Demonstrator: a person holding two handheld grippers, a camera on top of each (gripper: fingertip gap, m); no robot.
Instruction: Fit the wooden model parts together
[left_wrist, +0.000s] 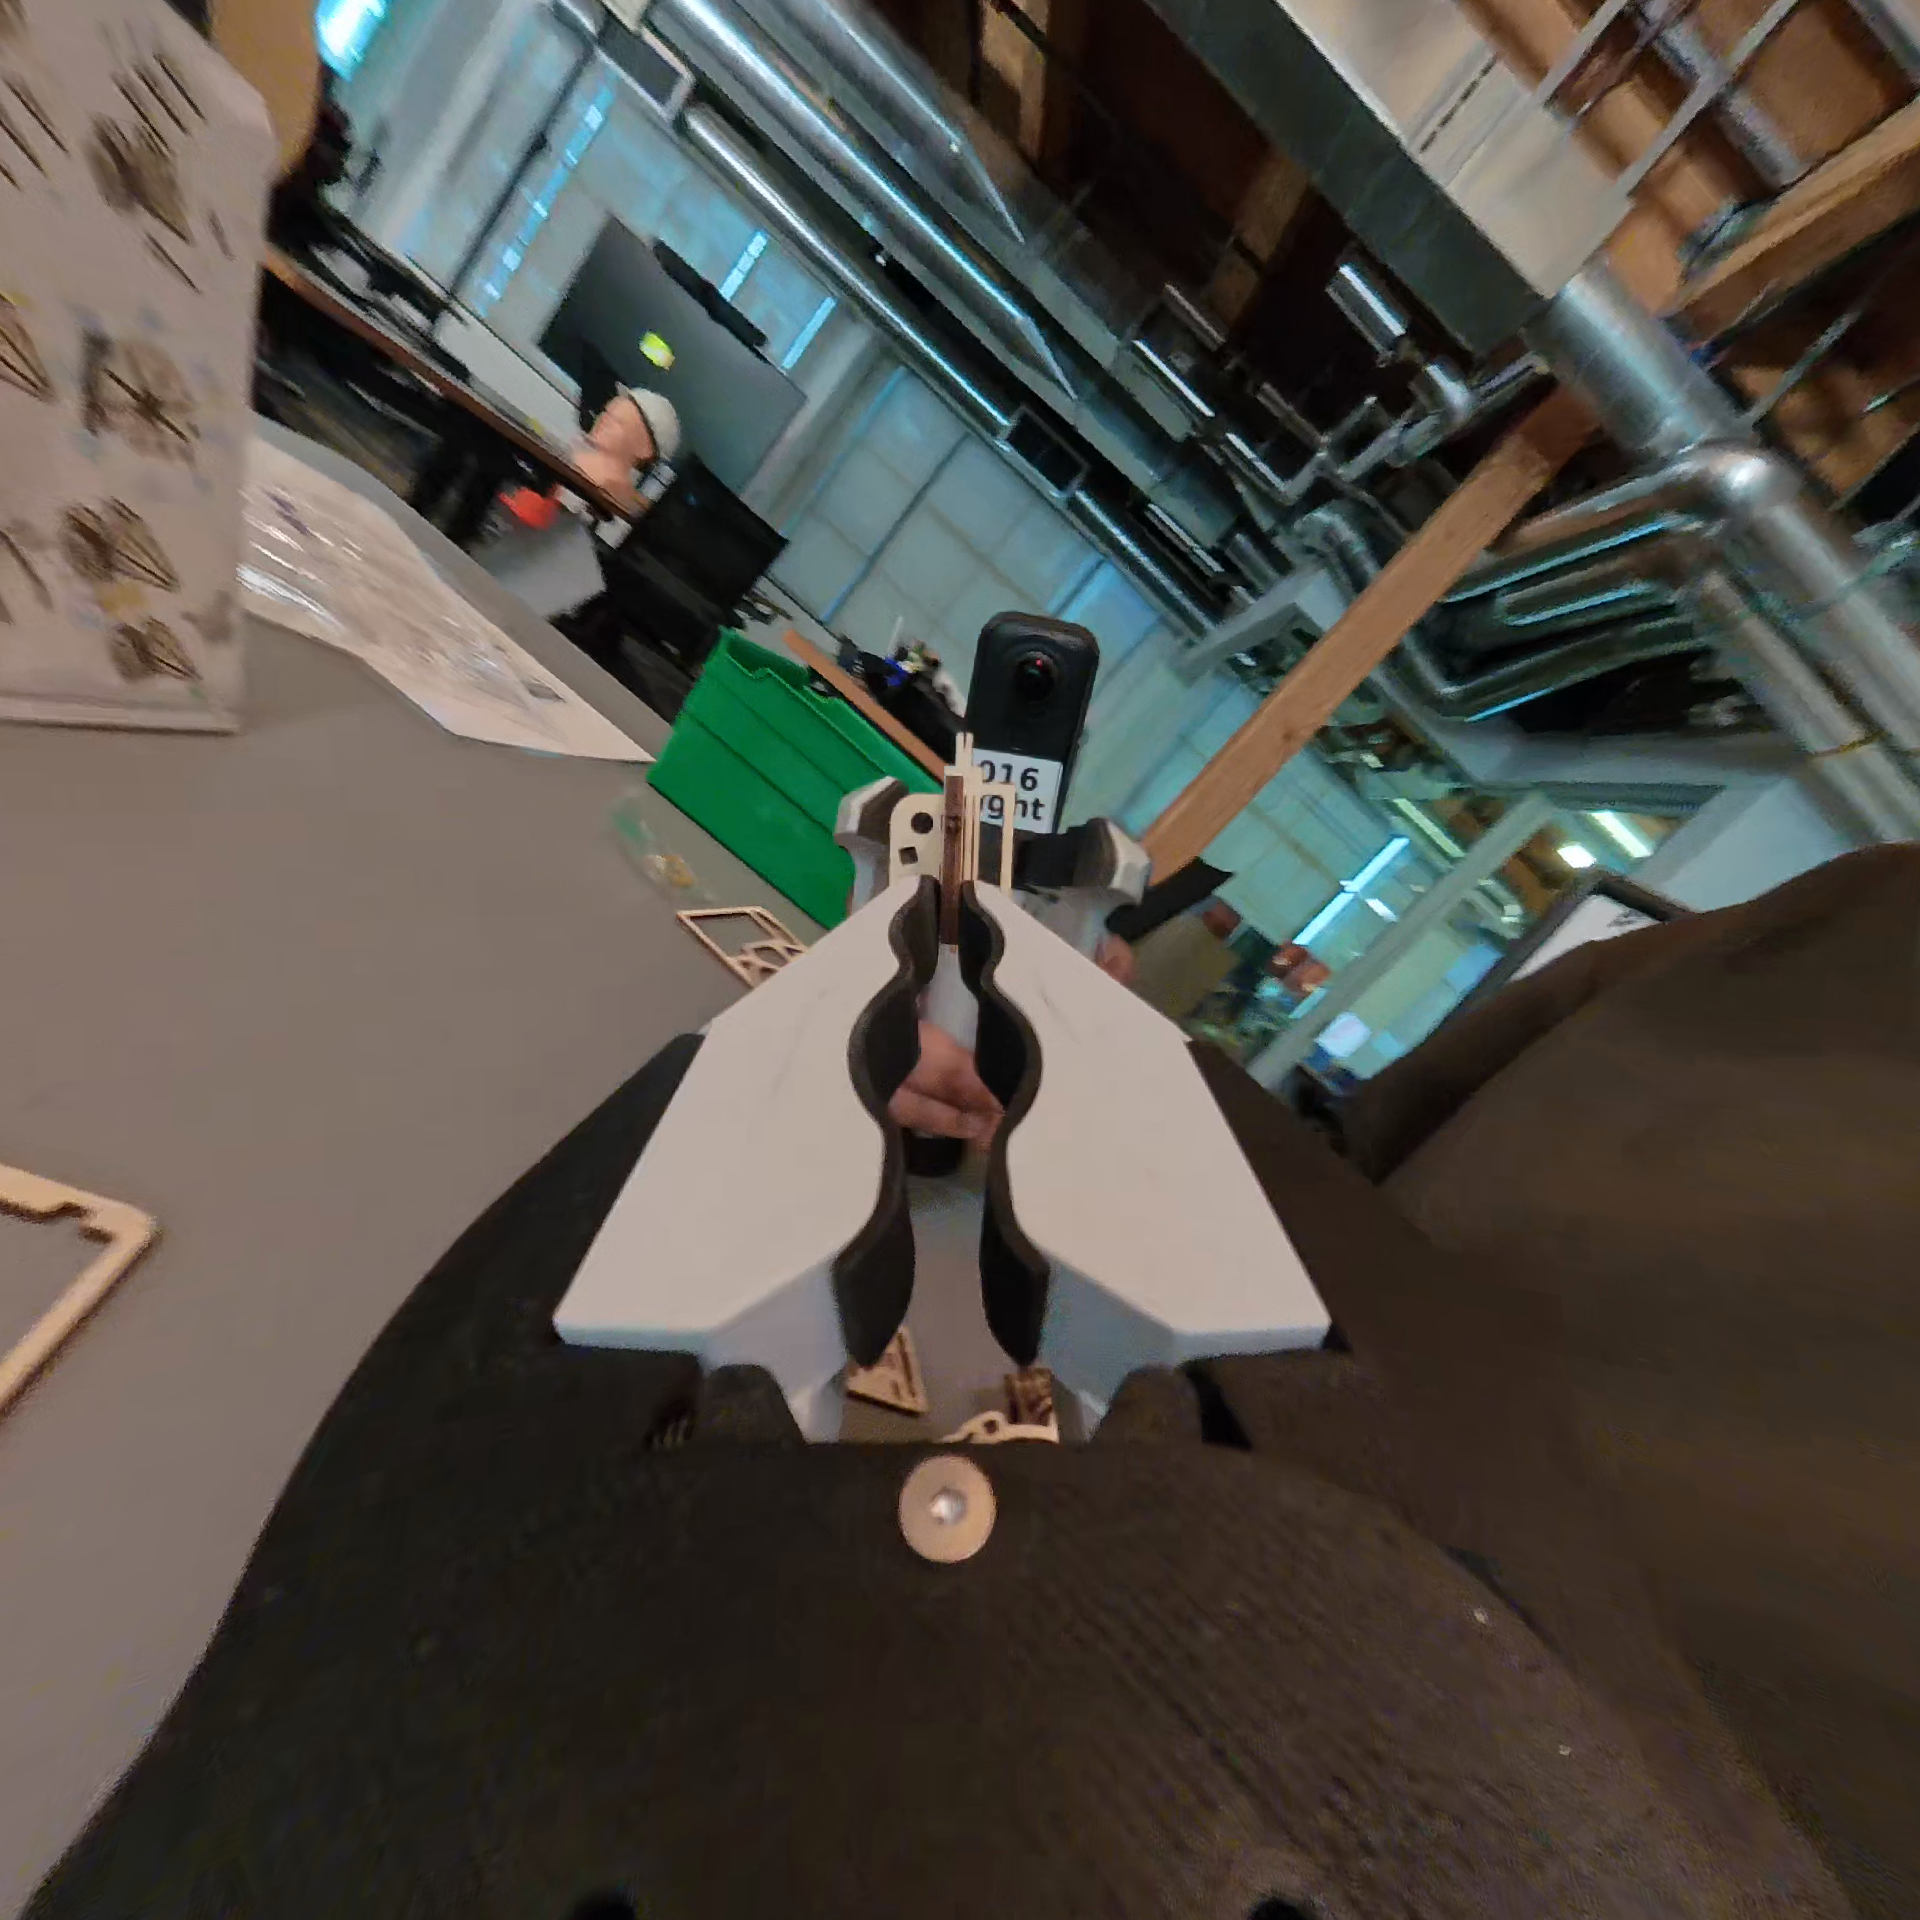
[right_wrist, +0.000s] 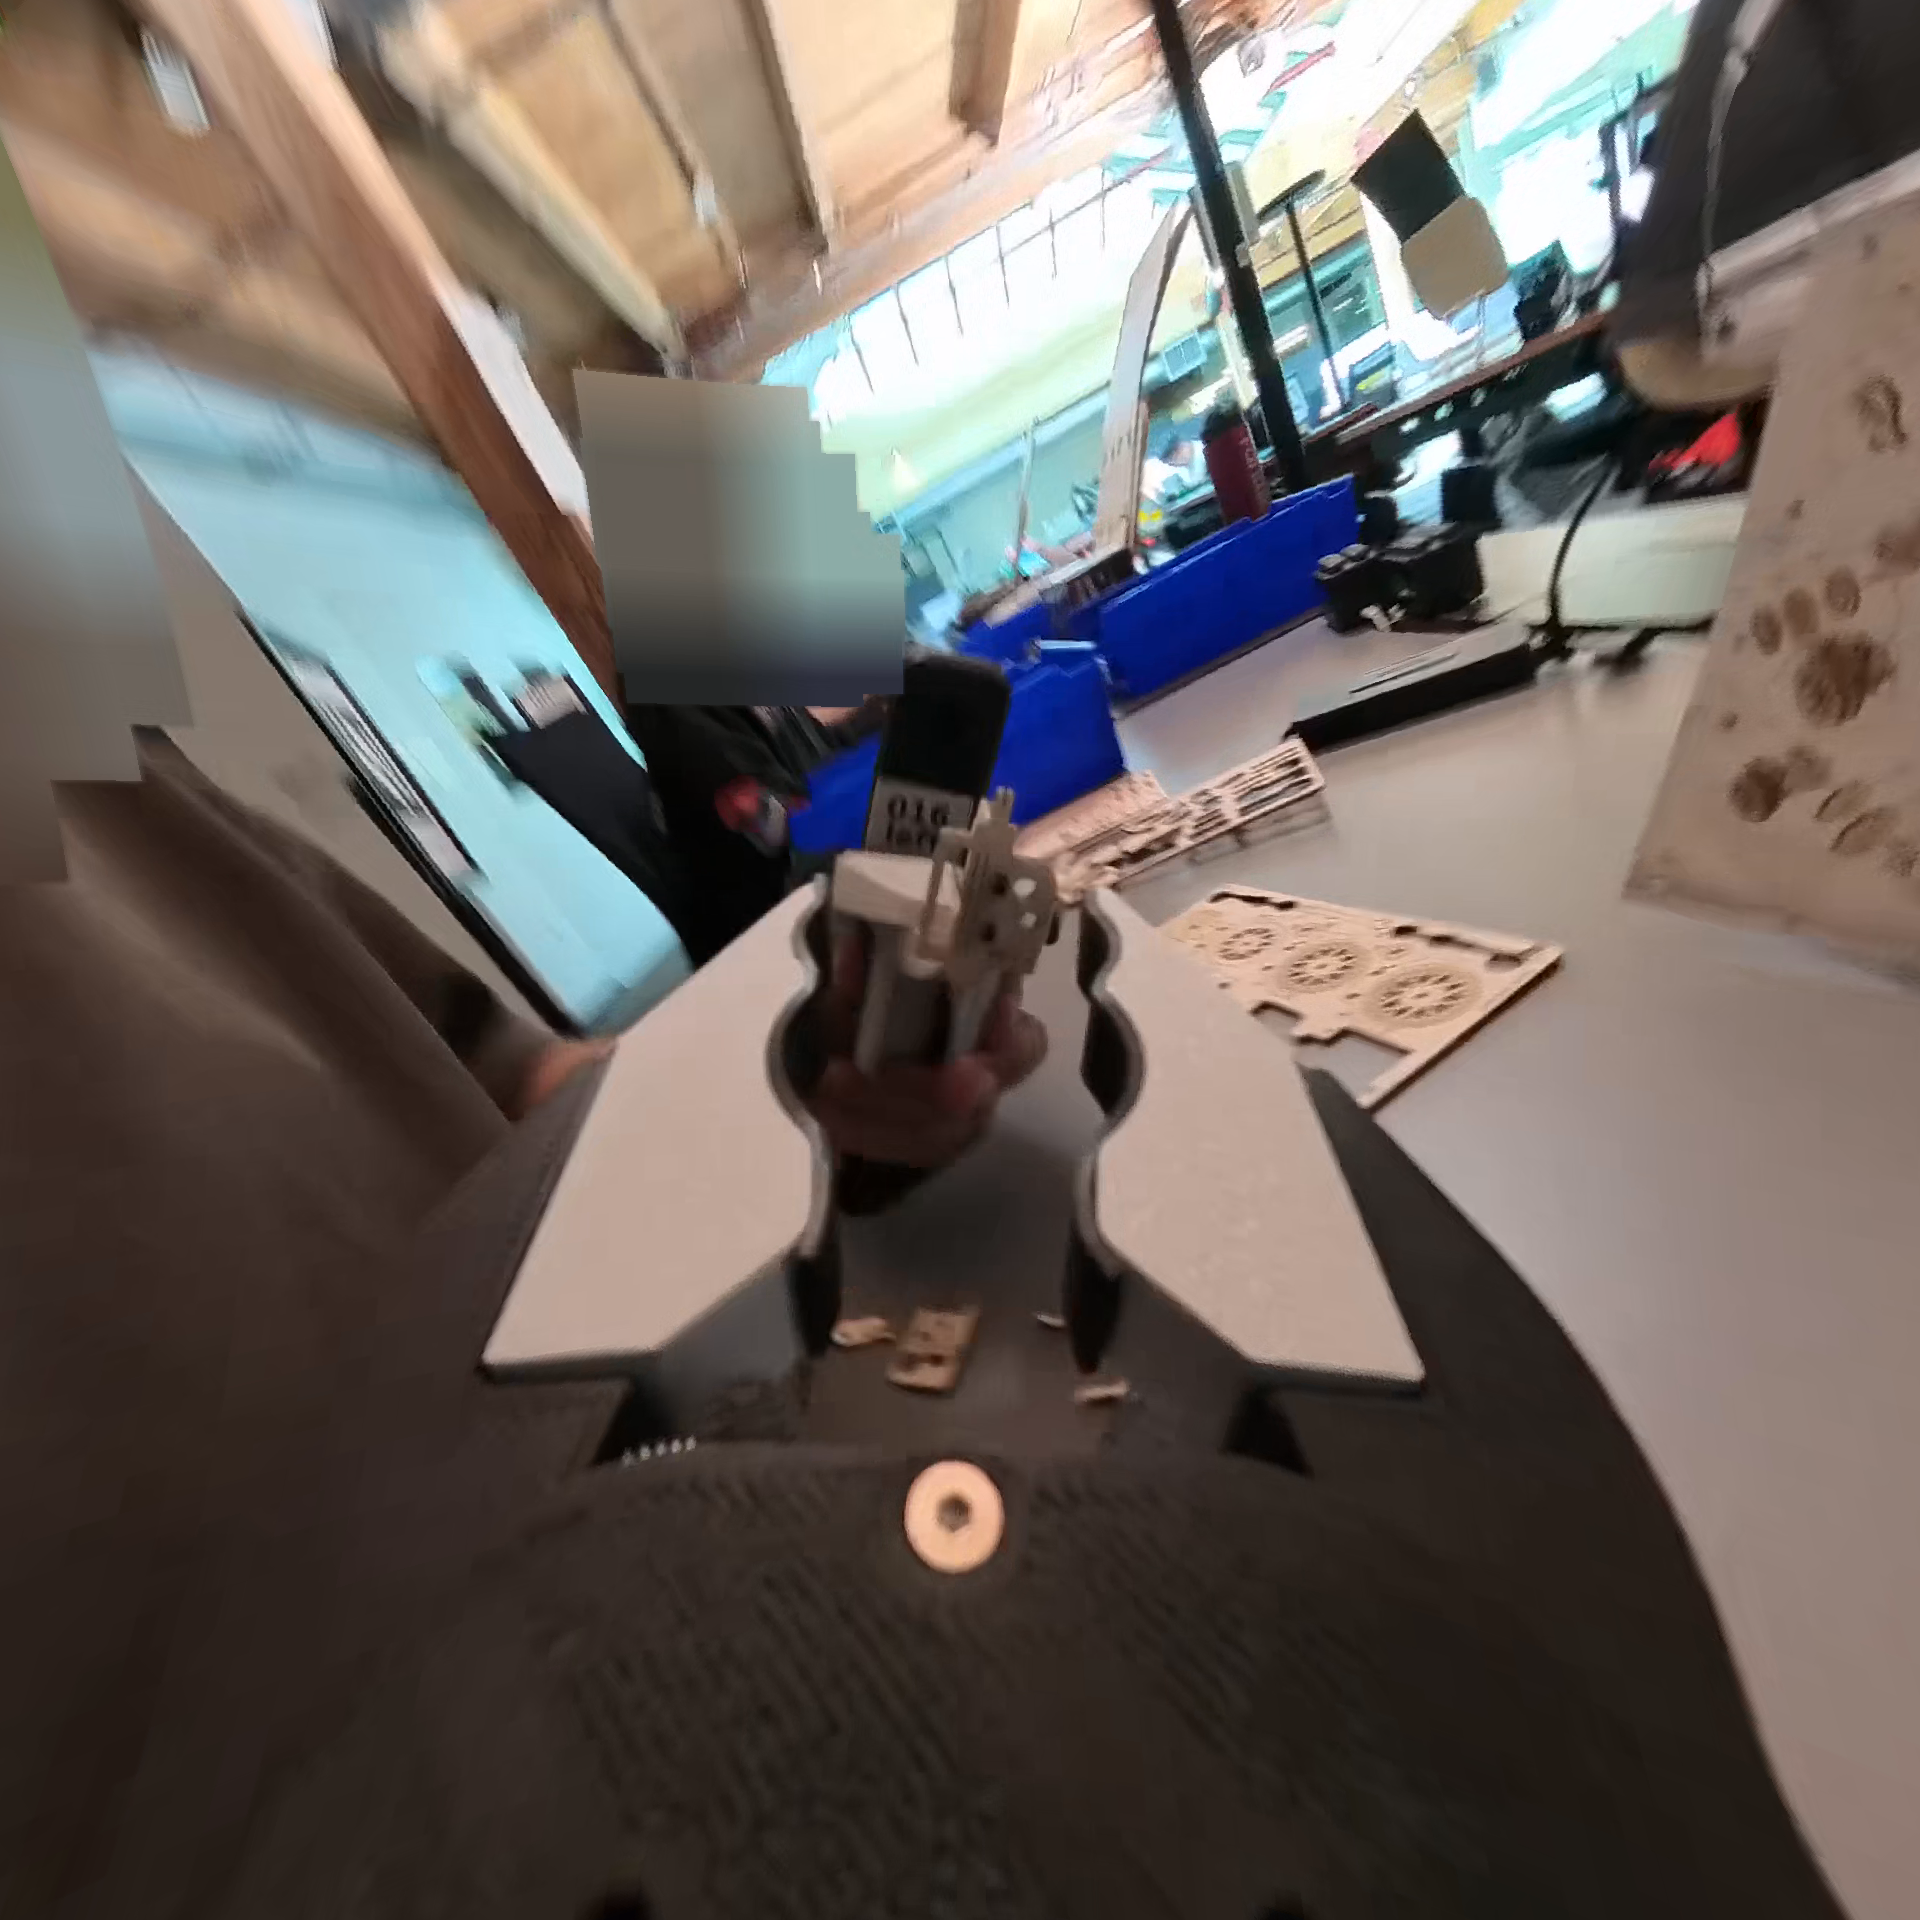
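Note:
My left gripper (left_wrist: 951, 902) is shut on a small pale wooden model part (left_wrist: 956, 826) and holds it upright above the grey table, edge-on to this camera. In the right wrist view the same part (right_wrist: 992, 894) shows several cut-outs and thin prongs, pinched at its lower end by the left gripper (right_wrist: 940, 951). My right gripper (right_wrist: 961, 914) is open. Its fingers stand either side of the part without touching it. It also shows in the left wrist view (left_wrist: 992, 847), facing me with its jaws spread.
On the grey table (right_wrist: 1558, 1195) lie a wooden sheet with wheel cut-outs (right_wrist: 1351, 977), more part sheets (right_wrist: 1195, 821), small loose pieces (right_wrist: 930, 1345) and empty frames (left_wrist: 62, 1278). A green bin (left_wrist: 769, 769), blue bins (right_wrist: 1195, 603), an instruction sheet (left_wrist: 416, 613) and an upright picture board (left_wrist: 104, 364) stand around. Less than 4 cm separates the two grippers' tips.

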